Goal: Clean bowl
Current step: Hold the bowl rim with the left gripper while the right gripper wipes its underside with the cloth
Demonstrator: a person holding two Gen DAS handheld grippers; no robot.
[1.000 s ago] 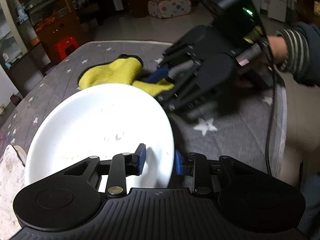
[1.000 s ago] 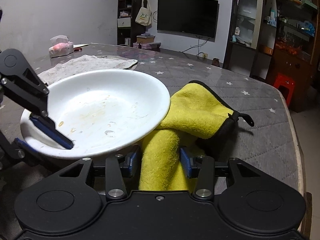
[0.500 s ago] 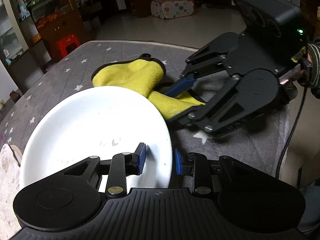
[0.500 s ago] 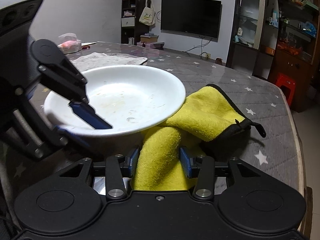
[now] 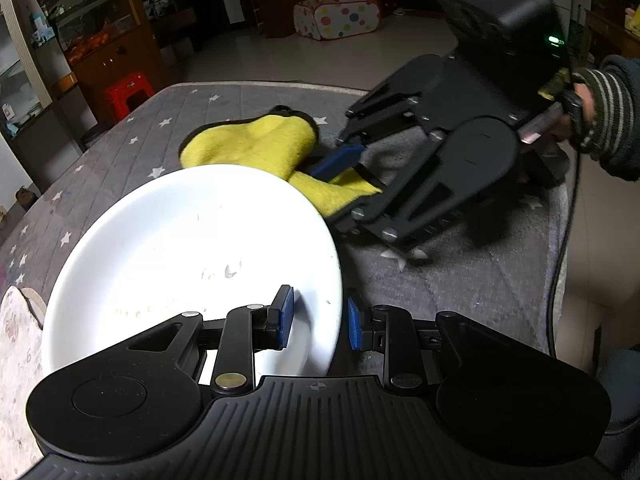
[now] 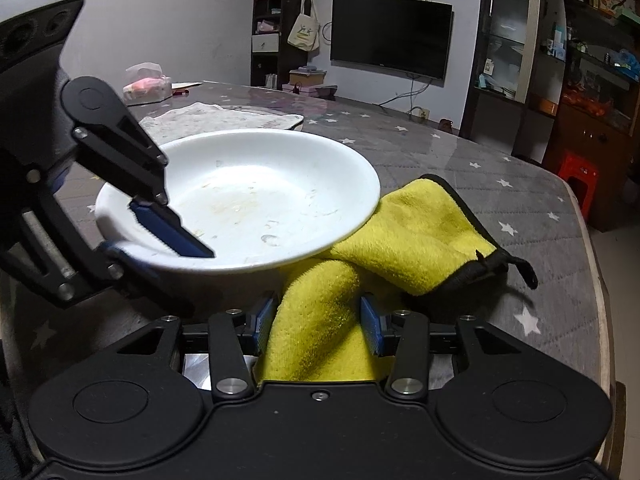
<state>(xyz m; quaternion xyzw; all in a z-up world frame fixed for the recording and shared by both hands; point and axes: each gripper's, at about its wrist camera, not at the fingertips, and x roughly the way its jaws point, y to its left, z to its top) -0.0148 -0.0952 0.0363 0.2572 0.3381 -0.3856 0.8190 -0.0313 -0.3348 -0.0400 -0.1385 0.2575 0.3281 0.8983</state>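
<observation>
A white bowl (image 5: 180,248) (image 6: 260,184) with dried food smears sits on the grey star-patterned table (image 6: 460,152). My left gripper (image 5: 320,314) (image 6: 152,244) is shut on the bowl's near rim, one blue pad inside and one outside. A yellow cloth (image 6: 420,232) (image 5: 256,148) with a black edge lies beside the bowl, partly under its rim. My right gripper (image 6: 318,320) (image 5: 344,188) is shut on a bunched fold of that cloth, low over the table.
A pale patterned mat (image 6: 224,118) (image 5: 16,360) lies beyond the bowl, with a tissue pack (image 6: 146,82) behind it. The table's edge (image 6: 592,260) runs close on the right. A striped sleeve (image 5: 604,120) holds the right gripper. A red stool (image 6: 576,176) stands on the floor.
In the right wrist view the bowl and left gripper have shifted right and loom nearer, the rim now overlapping the cloth. The left pads have drawn slightly closer on the rim. The cloth stays gripped.
</observation>
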